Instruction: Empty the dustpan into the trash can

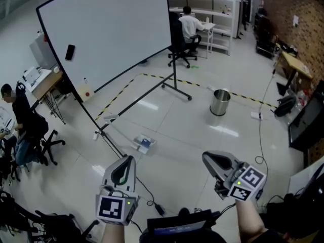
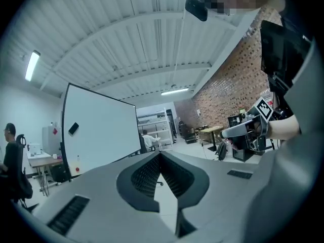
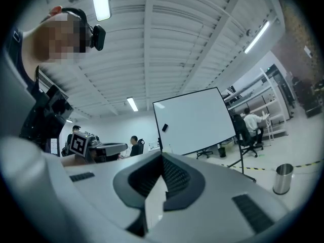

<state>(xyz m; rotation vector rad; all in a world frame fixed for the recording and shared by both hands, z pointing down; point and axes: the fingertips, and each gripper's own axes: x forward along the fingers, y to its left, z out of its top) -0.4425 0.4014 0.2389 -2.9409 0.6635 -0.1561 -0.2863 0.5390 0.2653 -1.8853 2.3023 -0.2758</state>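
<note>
A shiny metal trash can (image 1: pixel 220 102) stands upright on the pale tiled floor, right of centre in the head view; in the right gripper view the trash can (image 3: pixel 283 178) sits at the far right. A small blue and white thing (image 1: pixel 144 143), too small to tell whether it is the dustpan, lies on the floor near the whiteboard stand's foot. My left gripper (image 1: pixel 129 158) is held level at the bottom left, jaws closed together with nothing in them. My right gripper (image 1: pixel 206 157) is at the bottom right, also shut and empty. Both are well short of the can.
A large whiteboard (image 1: pixel 106 32) on a black wheeled stand fills the upper left. Yellow-black tape (image 1: pixel 152 76) marks the floor. Cables (image 1: pixel 260 135) run along the right. People sit at desks at the left (image 1: pixel 20 115) and back (image 1: pixel 190 27). Tables line the brick wall (image 1: pixel 298 14).
</note>
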